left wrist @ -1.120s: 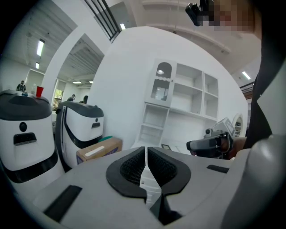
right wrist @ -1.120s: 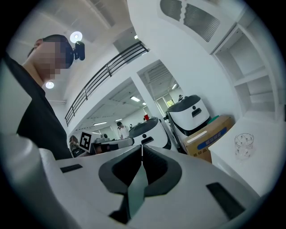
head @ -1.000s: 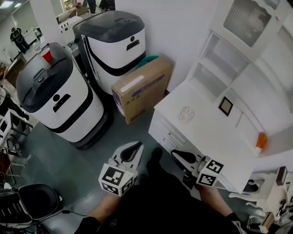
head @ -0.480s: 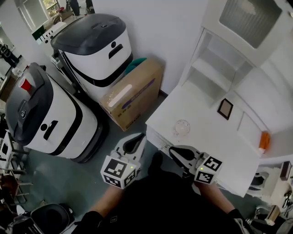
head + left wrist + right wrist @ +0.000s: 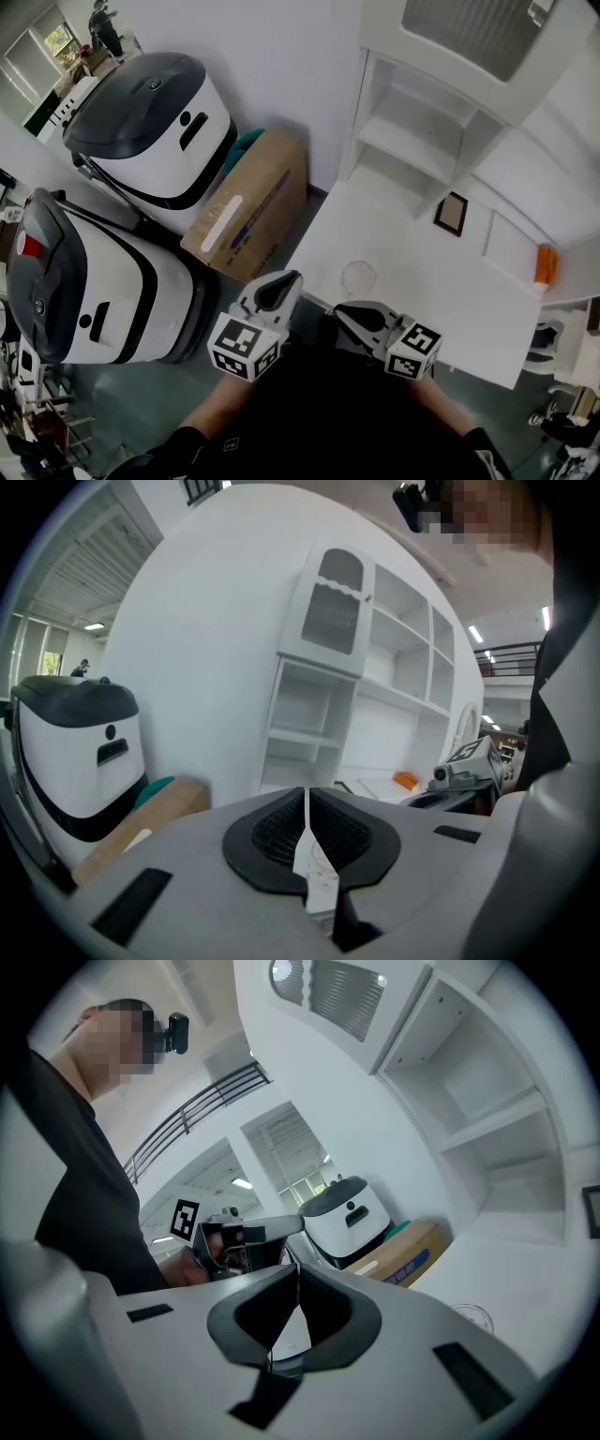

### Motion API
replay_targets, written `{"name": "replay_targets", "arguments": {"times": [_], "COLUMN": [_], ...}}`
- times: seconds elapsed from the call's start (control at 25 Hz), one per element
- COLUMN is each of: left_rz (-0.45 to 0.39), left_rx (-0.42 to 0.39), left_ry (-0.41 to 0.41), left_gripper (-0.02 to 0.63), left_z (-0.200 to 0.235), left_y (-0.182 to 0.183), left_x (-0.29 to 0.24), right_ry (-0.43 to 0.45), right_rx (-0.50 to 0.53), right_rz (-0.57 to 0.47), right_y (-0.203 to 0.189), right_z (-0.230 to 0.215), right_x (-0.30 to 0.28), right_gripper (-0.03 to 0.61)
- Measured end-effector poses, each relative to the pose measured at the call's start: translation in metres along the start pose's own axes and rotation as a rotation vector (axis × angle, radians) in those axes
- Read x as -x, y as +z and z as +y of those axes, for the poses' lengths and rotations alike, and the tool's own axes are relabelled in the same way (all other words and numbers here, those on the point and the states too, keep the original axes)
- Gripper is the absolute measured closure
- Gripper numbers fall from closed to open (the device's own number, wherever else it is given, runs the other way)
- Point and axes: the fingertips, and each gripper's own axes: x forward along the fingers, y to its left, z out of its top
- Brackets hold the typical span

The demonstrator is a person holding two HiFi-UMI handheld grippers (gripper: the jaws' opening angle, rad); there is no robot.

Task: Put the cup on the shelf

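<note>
While both grippers sit low in the middle of the head view, the left gripper (image 5: 278,286) has its jaws pressed together with nothing between them, and the right gripper (image 5: 352,314) is likewise closed and empty. The clear cup (image 5: 358,277) stands on the white desk (image 5: 422,272) near its front edge, just above the two grippers and touching neither. The shelf (image 5: 403,150) rises at the upper right of the frame, well apart from the cup.

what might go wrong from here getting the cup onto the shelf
1. Both the left gripper and right gripper are shut; reaching in like that could knock the clear cup, which sits near the front edge of the desk.
2. The small frame stands near the shelf and could be clipped.
</note>
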Motion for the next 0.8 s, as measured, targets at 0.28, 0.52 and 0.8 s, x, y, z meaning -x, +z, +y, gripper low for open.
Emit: {"name": "replay_targets", "arguments": {"times": [0.28,0.52,0.8], "left_rz": [0.061,0.091,0.138], "left_rx": [-0.042,-0.129,-0.159], "left_ry": [-0.150,-0.295,-0.416], "left_gripper": [0.586,0.586,0.586], "left_z": [0.025,0.049,0.057], "left_y": [0.002,0.008,-0.021], "left_x": [-0.026,-0.035,-0.051], "right_ry": [-0.177,-0.366,-0.560], "right_rx": [-0.056,-0.084,-0.115], "right_rz": [-0.073,-0.149,-0.172], "right_y": [0.005,0.010,-0.023], "right_z": [-0.026,-0.042,-0.060], "right_x": [-0.016,-0.029,-0.013], "right_gripper": [0.561,0.561,0.560]}}
